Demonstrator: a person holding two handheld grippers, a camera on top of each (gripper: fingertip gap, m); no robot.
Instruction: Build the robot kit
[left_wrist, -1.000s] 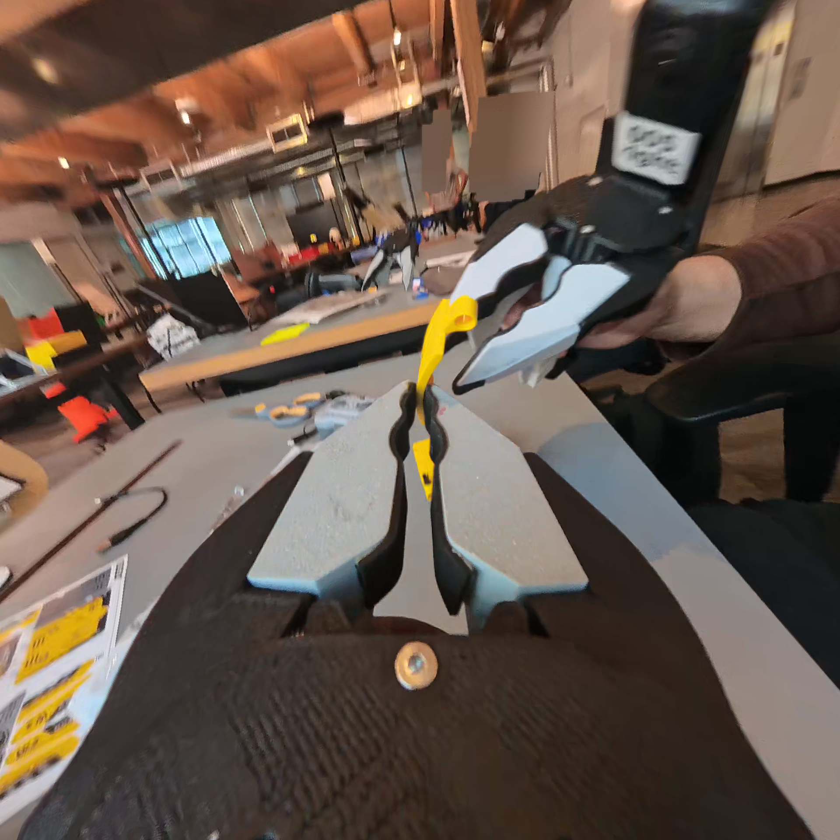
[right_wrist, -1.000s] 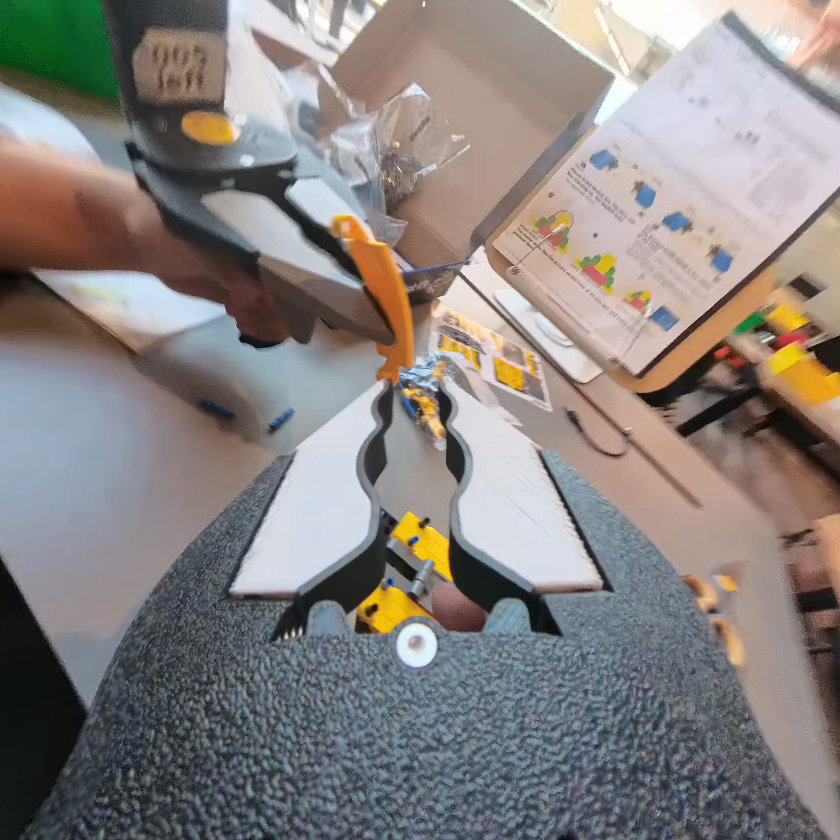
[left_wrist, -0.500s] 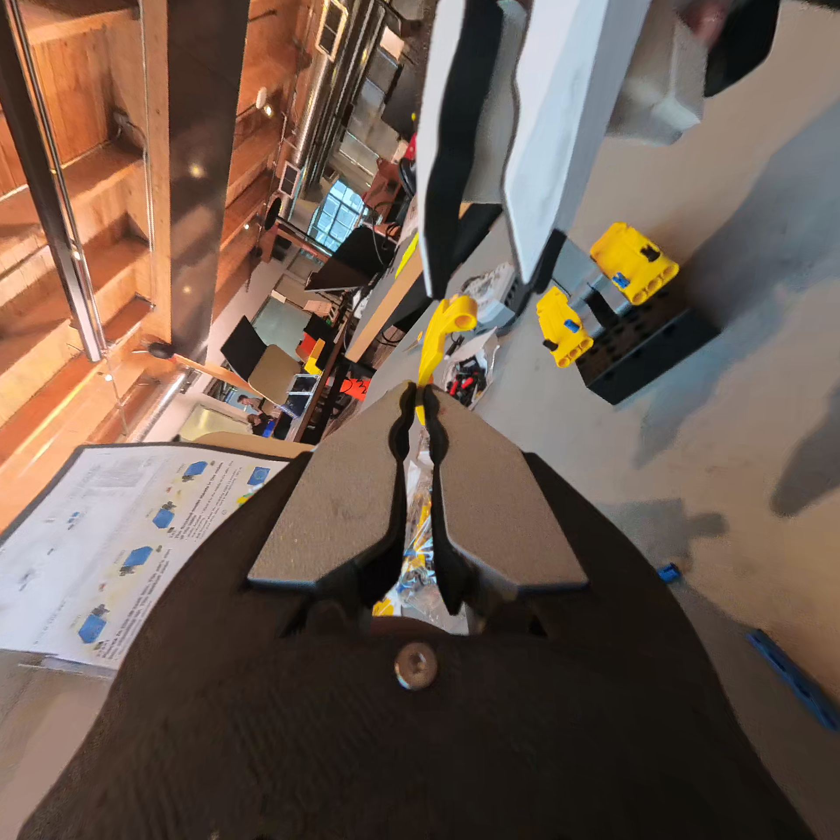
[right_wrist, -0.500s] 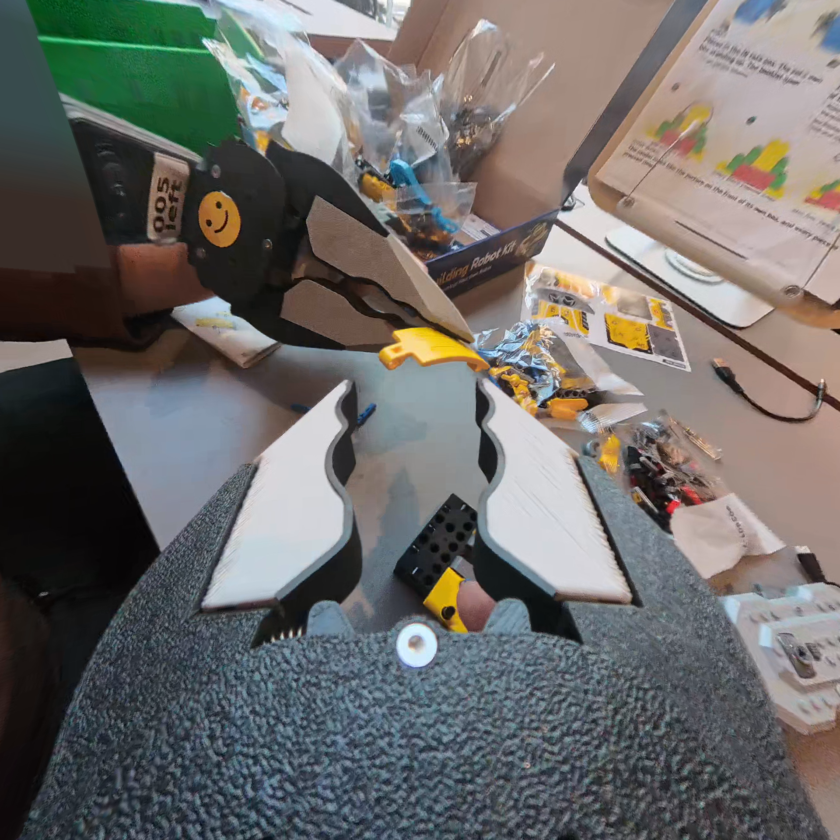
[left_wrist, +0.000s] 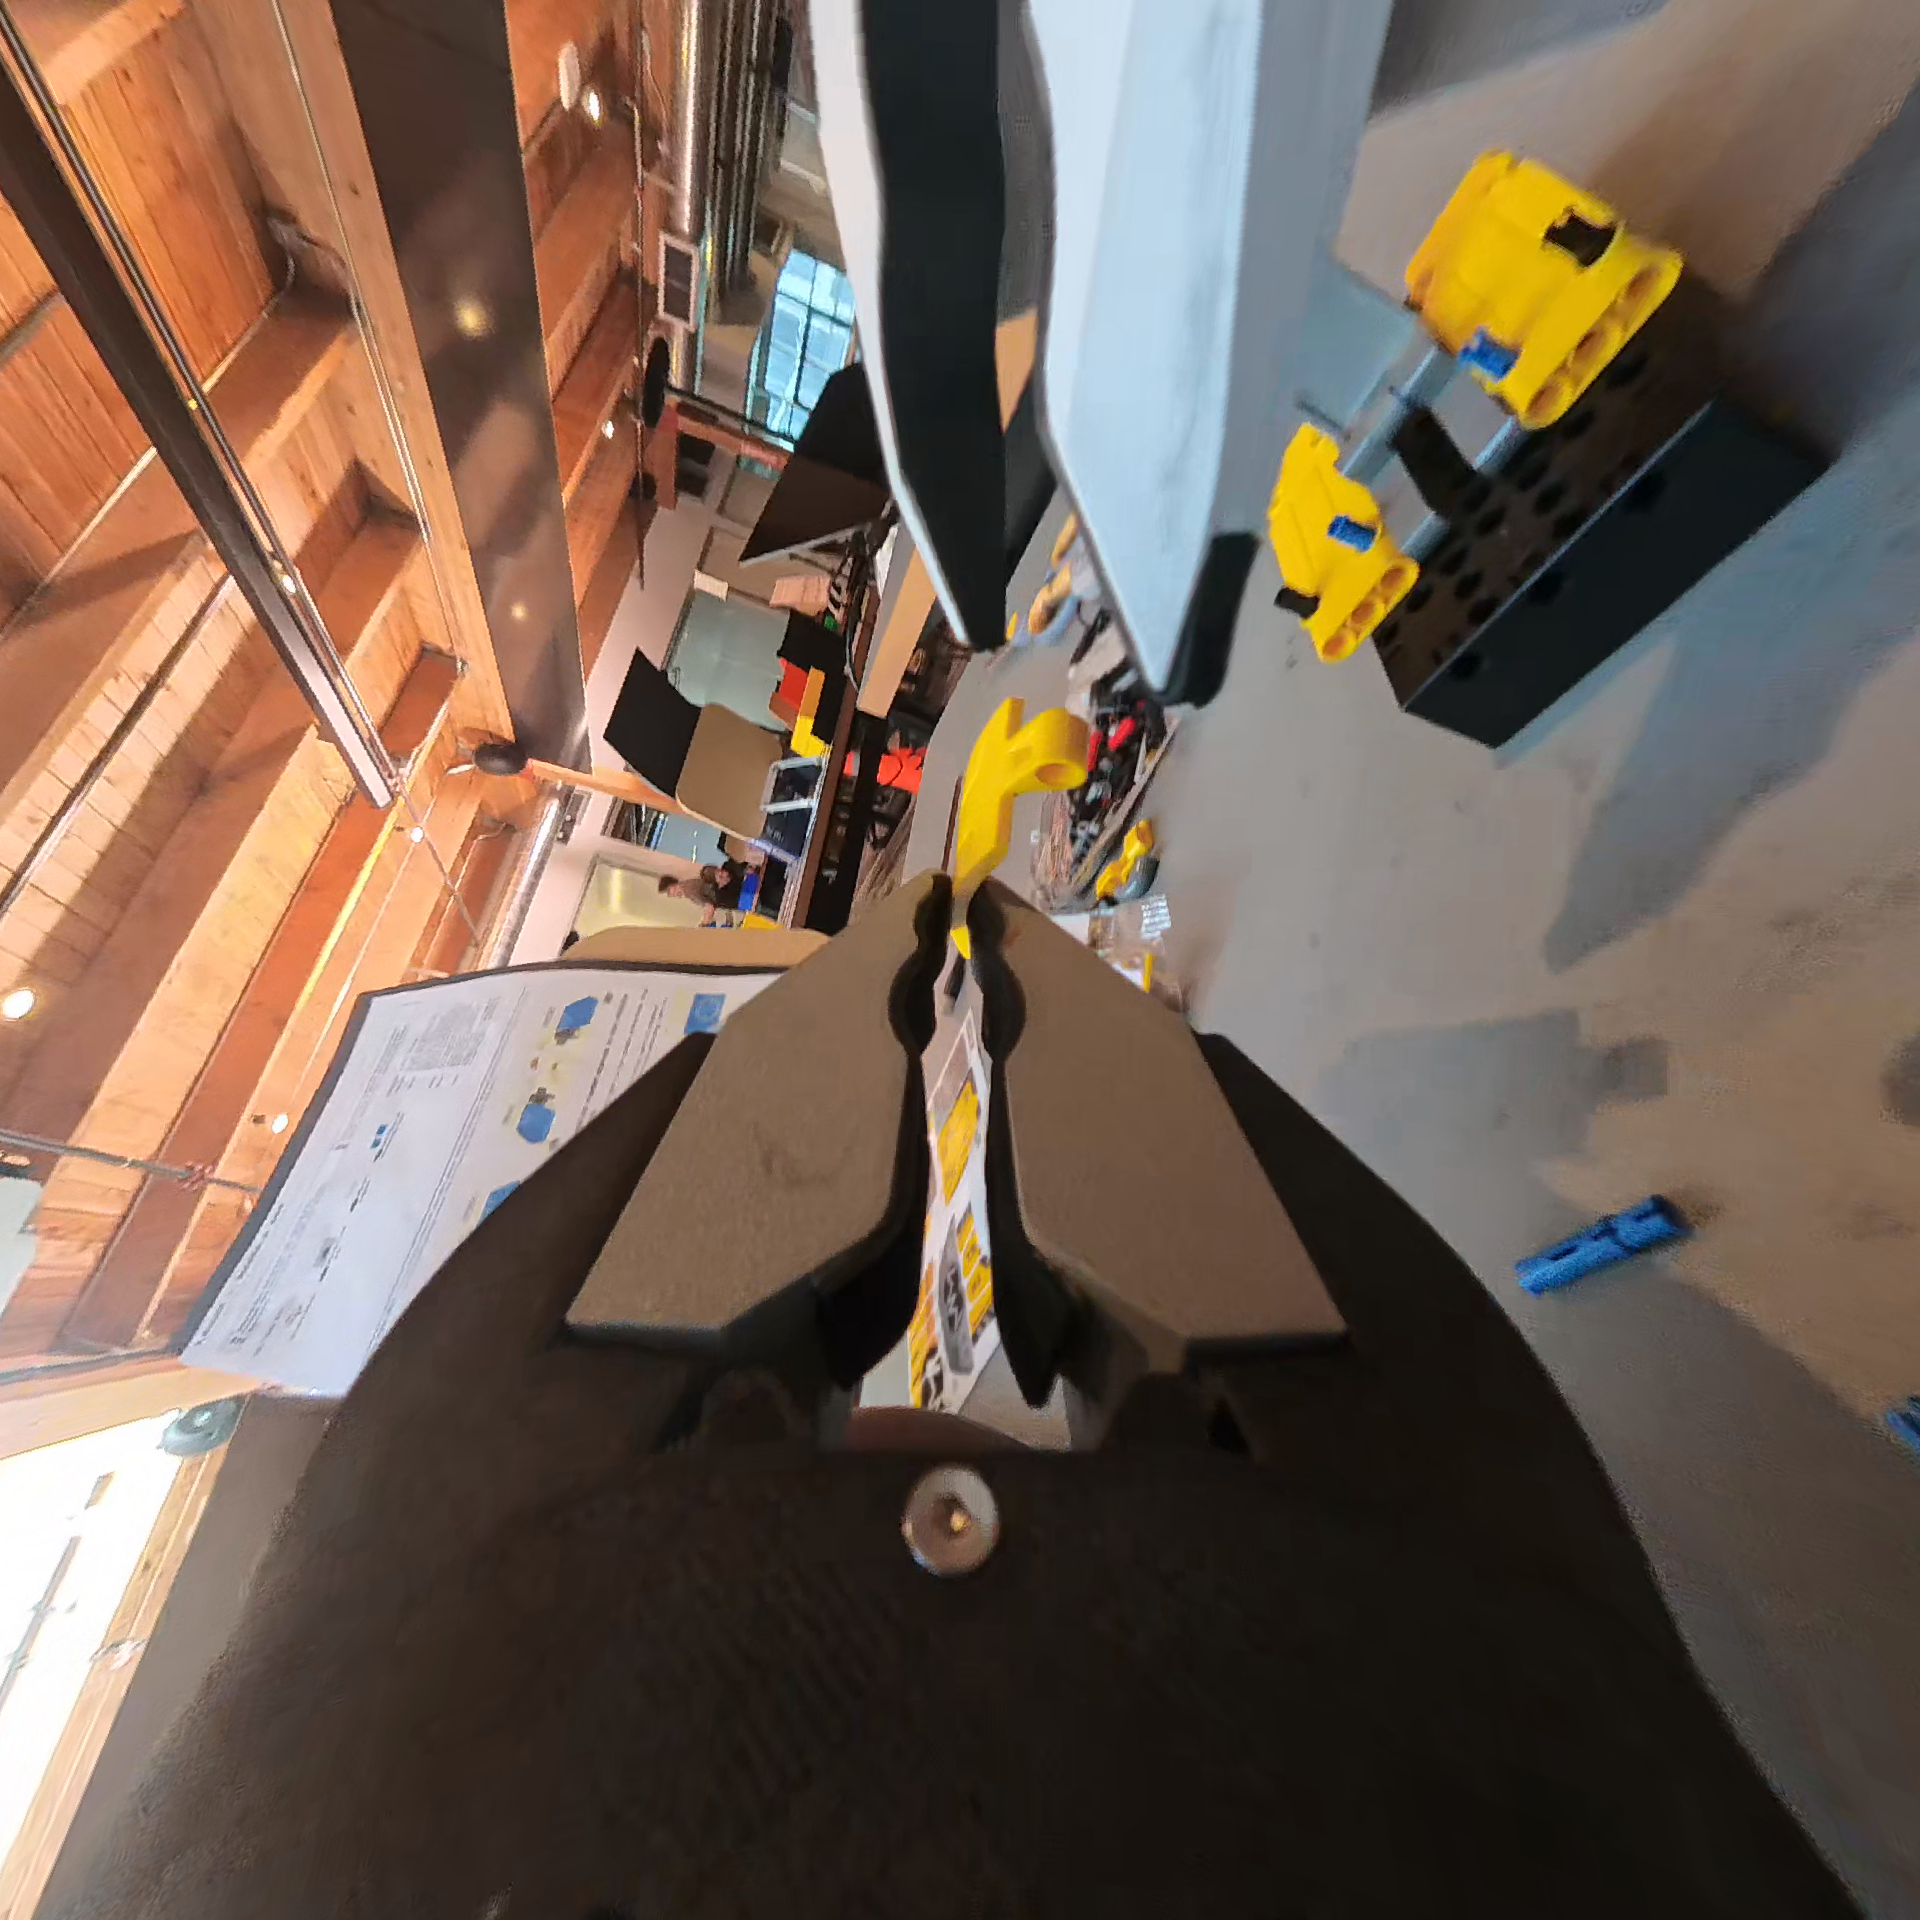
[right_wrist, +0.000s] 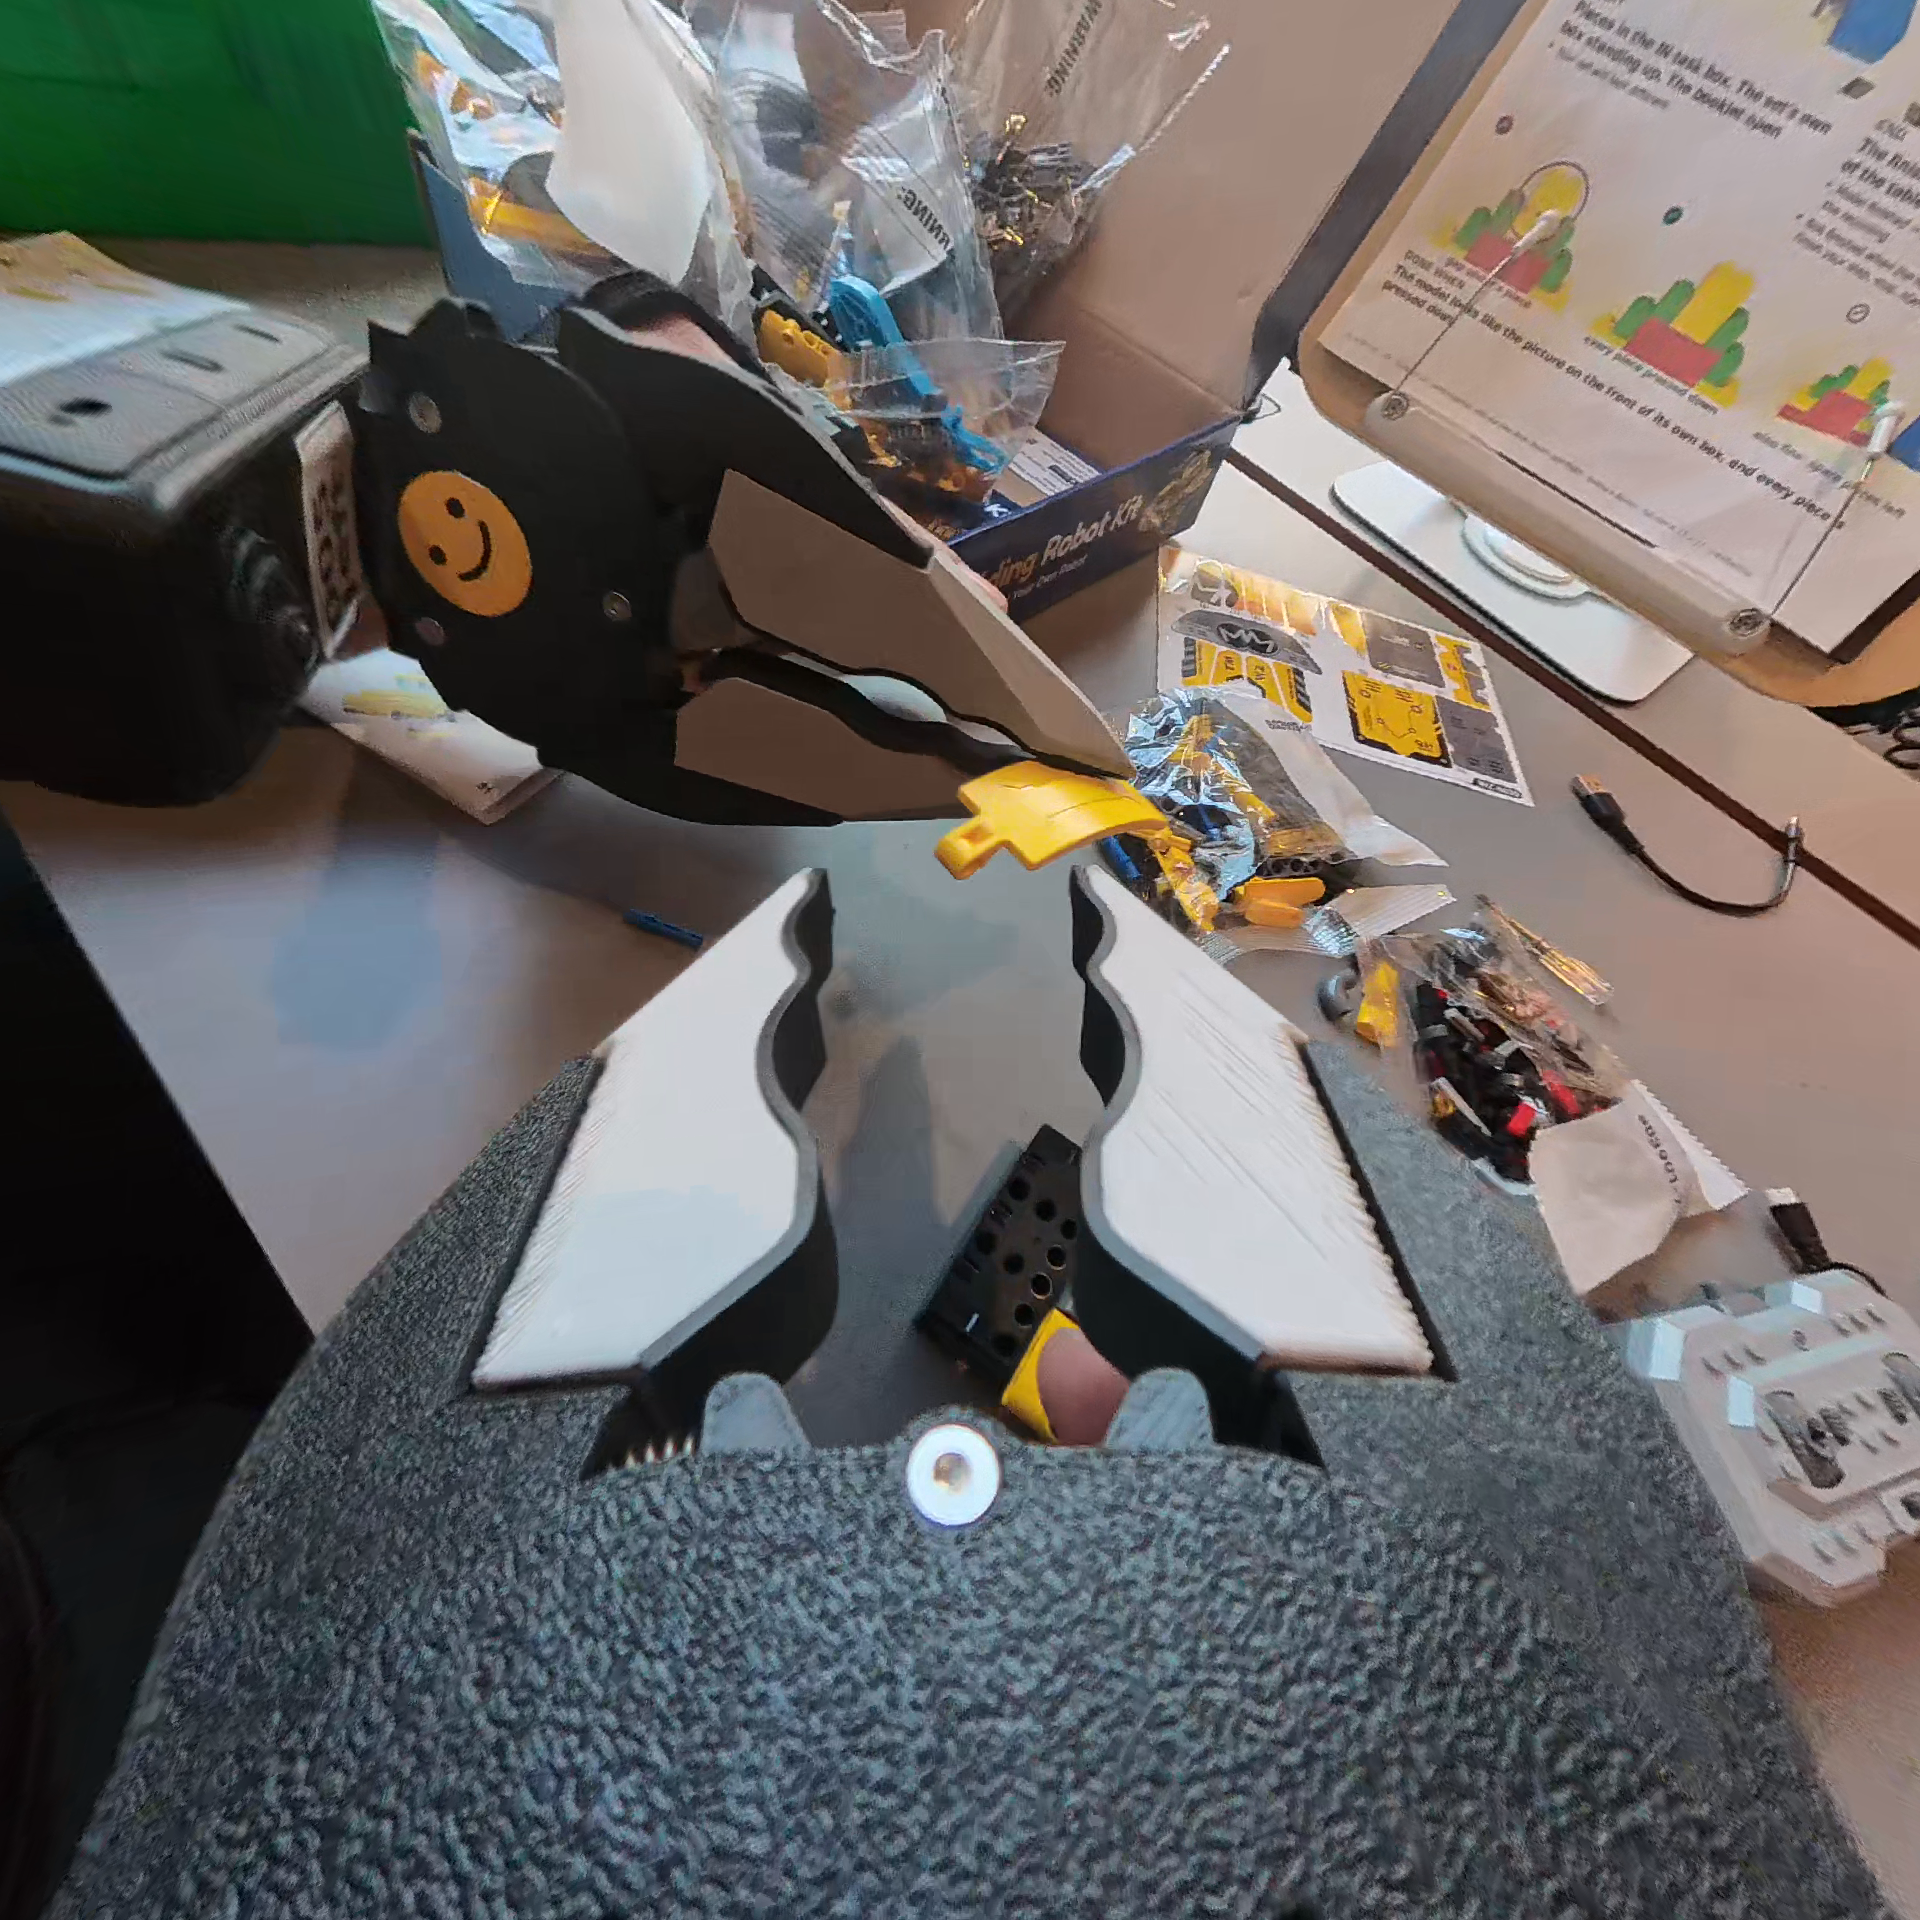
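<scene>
My left gripper is shut on a yellow curved plastic piece that sticks out past its tips. It is rolled onto its side. In the right wrist view the left gripper holds this yellow piece just beyond the tips of my right gripper, which is open and empty. A black perforated block with yellow parts lies on the table under the right gripper. In the left wrist view the block sits beside the right gripper.
A cardboard box of plastic bags stands at the back. An instruction sheet on a stand is at the right. A sticker sheet, bags of small parts, a white-grey part and a blue pin lie on the table. My right fingertips sit around 6 cm from my left ones. About 10 cm separates my right fingertips from the blue pin.
My left gripper has rolled onto its side, still holding the yellow piece. My right gripper has opened wider and now points down over the black block.
</scene>
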